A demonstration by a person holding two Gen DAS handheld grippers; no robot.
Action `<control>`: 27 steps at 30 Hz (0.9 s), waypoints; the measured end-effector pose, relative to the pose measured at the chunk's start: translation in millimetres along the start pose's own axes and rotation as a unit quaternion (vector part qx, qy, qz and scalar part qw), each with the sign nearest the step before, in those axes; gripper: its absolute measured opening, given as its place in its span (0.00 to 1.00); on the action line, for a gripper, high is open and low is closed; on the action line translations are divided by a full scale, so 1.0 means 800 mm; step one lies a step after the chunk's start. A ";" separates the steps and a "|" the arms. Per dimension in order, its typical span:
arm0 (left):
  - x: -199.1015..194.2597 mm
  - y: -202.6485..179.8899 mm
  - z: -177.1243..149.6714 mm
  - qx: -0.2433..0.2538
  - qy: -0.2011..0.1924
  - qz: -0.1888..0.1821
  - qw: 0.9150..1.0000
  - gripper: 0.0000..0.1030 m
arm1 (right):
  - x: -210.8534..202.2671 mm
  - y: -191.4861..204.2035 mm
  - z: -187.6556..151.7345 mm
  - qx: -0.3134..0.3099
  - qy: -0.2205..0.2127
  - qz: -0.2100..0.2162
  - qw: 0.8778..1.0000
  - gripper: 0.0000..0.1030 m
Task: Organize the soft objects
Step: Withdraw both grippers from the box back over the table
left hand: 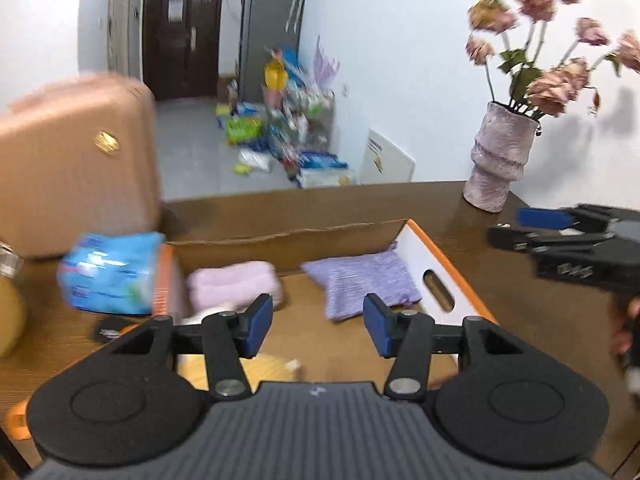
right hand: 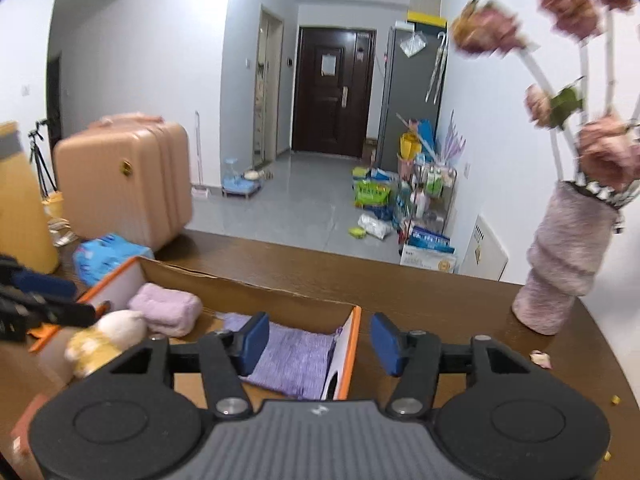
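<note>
left gripper [left hand: 318,326] and right gripper [right hand: 316,344]: jaws parted, nothing held | purple cloth [left hand: 362,280] is laid in cardboard box [left hand: 440,256] at its right end wall, pink towel [left hand: 234,286] at far left corner | both judged light, limp, unbreakable; best pinched at a bunched edge

My right gripper [right hand: 318,342] hangs open, empty, over the box [right hand: 248,280].
Purple cloth [right hand: 292,356] lies at centre frame; pink towel [right hand: 166,314] lies left of centre.

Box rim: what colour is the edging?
Orange edging on the cardboard box, over white end panels; clearest in the right wrist view.
</note>
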State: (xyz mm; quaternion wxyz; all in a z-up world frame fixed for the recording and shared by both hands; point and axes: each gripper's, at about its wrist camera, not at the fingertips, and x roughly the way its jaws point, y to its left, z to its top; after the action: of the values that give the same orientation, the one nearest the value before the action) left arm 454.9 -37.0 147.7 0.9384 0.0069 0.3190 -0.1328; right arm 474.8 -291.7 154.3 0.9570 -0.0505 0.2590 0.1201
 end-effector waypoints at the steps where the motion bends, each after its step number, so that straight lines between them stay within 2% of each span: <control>1: -0.023 0.001 -0.008 0.008 -0.011 0.009 1.000 0.55 | -0.021 0.000 -0.005 0.003 -0.008 0.003 1.000 0.57; 2: -0.044 0.004 -0.018 0.015 -0.024 0.019 0.999 0.58 | -0.041 0.000 -0.012 0.008 -0.017 0.006 1.000 0.57; 3: -0.071 0.006 -0.035 0.021 -0.044 0.034 0.998 0.65 | -0.064 0.001 -0.022 0.016 -0.029 0.008 0.999 0.60; 5: -0.112 0.002 -0.073 0.034 -0.080 0.055 0.995 0.72 | -0.104 0.004 -0.048 0.024 -0.055 0.014 0.998 0.70; 7: -0.146 -0.001 -0.112 0.031 -0.104 0.069 0.992 0.73 | -0.139 0.016 -0.077 0.030 -0.076 0.020 0.996 0.72; 9: -0.177 -0.004 -0.155 0.018 -0.125 0.070 0.990 0.77 | -0.172 0.032 -0.113 0.026 -0.093 0.026 0.995 0.72; 12: -0.216 -0.009 -0.213 -0.006 -0.154 0.073 0.985 0.82 | -0.213 0.063 -0.168 0.007 -0.121 0.039 0.992 0.85; 14: -0.239 -0.015 -0.252 -0.016 -0.161 0.082 0.983 0.82 | -0.231 0.082 -0.206 0.009 -0.139 0.049 0.989 0.85; 19: -0.270 -0.027 -0.336 -0.025 -0.176 0.116 0.977 0.89 | -0.262 0.120 -0.296 0.053 -0.107 0.072 0.990 0.86; 22: -0.279 -0.031 -0.385 -0.014 -0.172 0.124 0.977 0.89 | -0.284 0.138 -0.349 0.074 -0.115 0.085 0.987 0.88; 25: -0.291 -0.029 -0.411 -0.029 -0.167 0.118 0.978 0.89 | -0.304 0.152 -0.384 0.085 -0.124 0.069 0.986 0.88; 27: -0.296 -0.025 -0.420 -0.042 -0.169 0.107 0.979 0.89 | -0.313 0.158 -0.392 0.082 -0.132 0.067 0.986 0.89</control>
State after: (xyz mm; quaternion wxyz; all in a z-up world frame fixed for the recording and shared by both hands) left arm 68.8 34.3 24.2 0.9871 -0.0210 0.1580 -0.0170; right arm 80.9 -270.9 7.0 0.9735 0.0619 0.1418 0.1682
